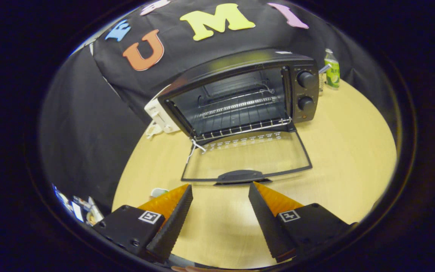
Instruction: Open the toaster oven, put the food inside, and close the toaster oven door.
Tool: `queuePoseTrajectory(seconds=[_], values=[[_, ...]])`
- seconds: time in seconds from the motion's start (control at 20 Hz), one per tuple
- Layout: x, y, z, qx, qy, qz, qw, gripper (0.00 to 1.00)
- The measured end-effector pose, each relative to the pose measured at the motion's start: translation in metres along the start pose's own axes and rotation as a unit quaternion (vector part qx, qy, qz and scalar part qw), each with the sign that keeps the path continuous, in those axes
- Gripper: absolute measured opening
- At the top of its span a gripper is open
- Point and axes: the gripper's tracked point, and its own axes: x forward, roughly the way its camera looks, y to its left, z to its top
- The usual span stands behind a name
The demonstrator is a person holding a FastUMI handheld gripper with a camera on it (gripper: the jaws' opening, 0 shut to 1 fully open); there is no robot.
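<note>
While jaws agape — toaster oven (240, 90) gripper-facing

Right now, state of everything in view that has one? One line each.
toaster oven: upright on the table, cavity open, no food seen inside
toaster oven door: fully down, lying flat, handle toward the fingers
wire rack: seated in the cavity, bare
knobs: settings too small to tell
gripper: fingers open, holding nothing, just short of the door handle
bottle: upright beyond the oven, cap on
</note>
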Motion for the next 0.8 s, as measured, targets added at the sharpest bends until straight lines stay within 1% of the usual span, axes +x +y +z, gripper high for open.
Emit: queuePoseTrajectory(seconds=[0.1, 0.15, 0.25, 0.3, 0.35, 0.45, 0.55, 0.65, 0.75, 0.8], values=[[-0.005, 0.023, -0.014, 0.023, 0.044, 0.047, 0.998, 0.97], [-0.007, 0.038, -0.021, 0.038, 0.072, 0.078, 0.994, 0.97], [-0.011, 0.069, -0.042, 0.069, 0.133, 0.145, 0.978, 0.97], [-0.009, 0.079, -0.050, 0.077, 0.160, 0.166, 0.970, 0.96], [-0.006, 0.081, -0.055, 0.077, 0.176, 0.169, 0.967, 0.96], [-0.001, 0.084, -0.063, 0.065, 0.192, 0.163, 0.965, 0.93], [0.002, 0.090, -0.072, 0.060, 0.211, 0.169, 0.961, 0.89], [0.006, 0.095, -0.076, 0.068, 0.226, 0.171, 0.957, 0.82], [0.012, 0.093, -0.078, 0.070, 0.227, 0.164, 0.957, 0.77], [0.015, 0.092, -0.080, 0.070, 0.229, 0.160, 0.958, 0.71]])
